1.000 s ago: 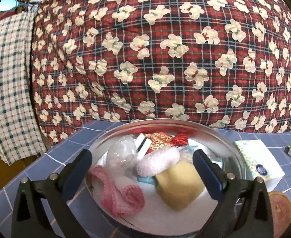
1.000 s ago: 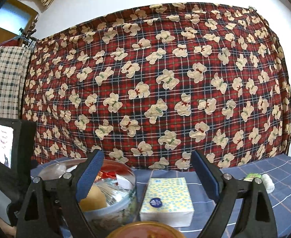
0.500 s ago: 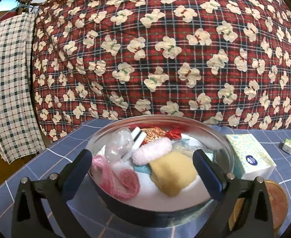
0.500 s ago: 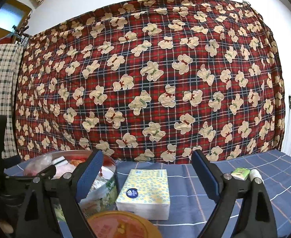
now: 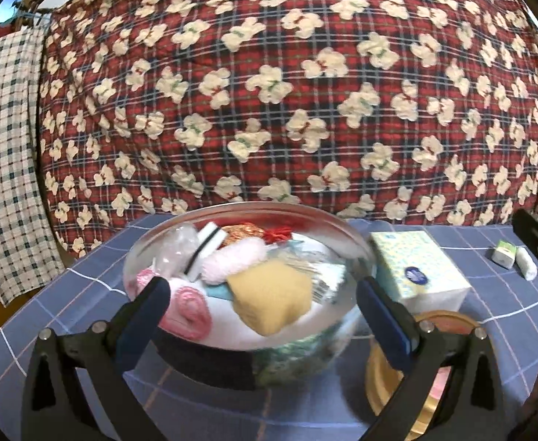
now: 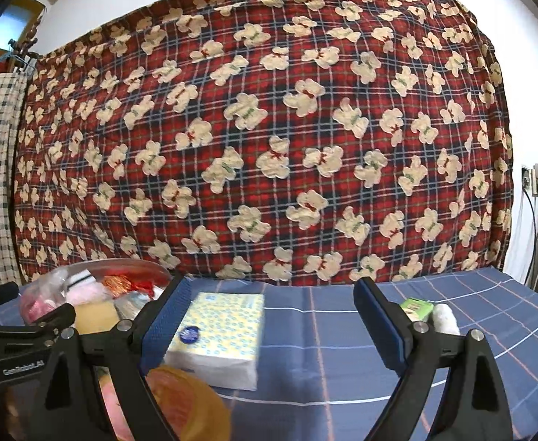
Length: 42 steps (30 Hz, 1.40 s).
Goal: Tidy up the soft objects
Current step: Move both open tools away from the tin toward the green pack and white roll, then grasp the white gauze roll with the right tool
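Metal bowl (image 5: 357, 253) sits near left edge of the blue-checked tablecloth (image 5: 489, 301), piled with soft stuff: yellow sponge (image 5: 272, 299) on top front, tilted; pink rolled cloth (image 5: 188, 310) front-left; fluffy pink-white roll (image 5: 232, 261) mid; clear plastic bag (image 5: 177, 246) back-left; red-gold pouch (image 5: 246, 231) at back rim.

The only words you can read are small pale letters that look like "GenRobot.AI" on the black body of the left gripper (image 6: 21, 370), while the round blue mark on the tissue pack (image 6: 215, 334) is too blurry to read.
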Tool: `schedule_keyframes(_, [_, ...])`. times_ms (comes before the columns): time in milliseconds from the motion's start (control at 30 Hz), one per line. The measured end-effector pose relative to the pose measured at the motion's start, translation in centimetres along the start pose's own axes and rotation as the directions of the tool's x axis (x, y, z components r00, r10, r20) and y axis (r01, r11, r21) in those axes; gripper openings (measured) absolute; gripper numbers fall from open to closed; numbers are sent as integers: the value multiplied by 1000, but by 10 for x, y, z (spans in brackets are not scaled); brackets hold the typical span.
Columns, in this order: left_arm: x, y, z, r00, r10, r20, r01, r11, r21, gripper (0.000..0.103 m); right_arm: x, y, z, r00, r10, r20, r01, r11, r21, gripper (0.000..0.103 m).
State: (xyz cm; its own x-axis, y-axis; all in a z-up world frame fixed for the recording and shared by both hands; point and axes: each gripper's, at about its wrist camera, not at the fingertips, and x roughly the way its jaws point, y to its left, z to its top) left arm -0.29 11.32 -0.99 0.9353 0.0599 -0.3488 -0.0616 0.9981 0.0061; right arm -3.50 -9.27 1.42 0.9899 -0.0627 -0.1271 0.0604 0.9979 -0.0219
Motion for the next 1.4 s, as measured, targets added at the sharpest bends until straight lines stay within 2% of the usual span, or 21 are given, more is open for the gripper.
schedule_keyframes(500, [-16, -43, -4, 998, -67, 6, 66, 997, 41, 103, -4, -38, -1, 998, -64, -23, 63, 998, -25, 92])
schedule_keyframes(700, [-24, -75, -6, 994, -114, -1, 113, 991, 78, 103, 3, -67, -5, 990, -116, -86, 114, 993, -36, 92])
schedule_keyframes(900, [-31, -116, -8, 983, -183, -12, 183, 974, 134, 103, 17, -124, -10, 963, -199, -183, 207, 978, 21, 92])
schedule_keyframes(1067, [-36, -152, -10, 972, -233, -31, 234, 956, 178, 103, 27, -162, -11, 930, -291, -222, 297, 955, -8, 92])
schedule_keyframes(1200, [-37, -177, -11, 963, -261, -65, 269, 943, 198, 103, 35, -187, -14, 915, -306, -264, 321, 947, 15, 92])
schedule_keyframes(1400, [-34, -218, -11, 962, -256, -97, 272, 936, 223, 103, 51, -210, -18, 900, -289, -327, 318, 947, 38, 92])
